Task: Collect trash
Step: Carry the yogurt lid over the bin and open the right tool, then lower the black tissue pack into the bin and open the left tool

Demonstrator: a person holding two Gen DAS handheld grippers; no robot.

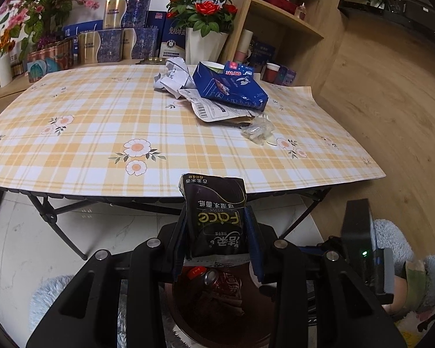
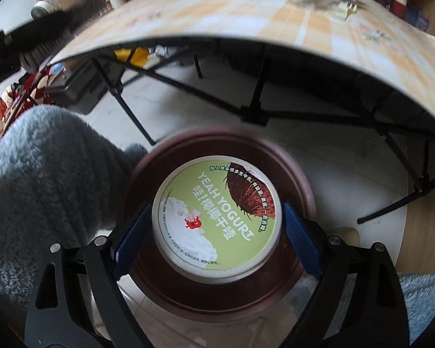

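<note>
My left gripper (image 1: 216,226) is shut on a black tissue packet (image 1: 214,217) and holds it upright above a brown round bin (image 1: 177,319) on the floor, in front of the table edge. A crushed red can (image 1: 221,282) lies inside the bin. My right gripper (image 2: 216,229) is shut on a round yogurt cup with a green lid (image 2: 217,220) and holds it right over the same brown bin (image 2: 217,298). More trash lies on the table: crumpled paper (image 1: 174,76), a blue carton (image 1: 229,87), a torn envelope (image 1: 214,110) and clear plastic wrap (image 1: 258,130).
The folding table with a yellow plaid cloth (image 1: 101,133) has black crossed legs (image 2: 255,110). Boxes, flower vases (image 1: 203,43) and a wooden shelf (image 1: 287,29) stand behind it. A person's fluffy grey sleeve (image 2: 43,179) is at the left.
</note>
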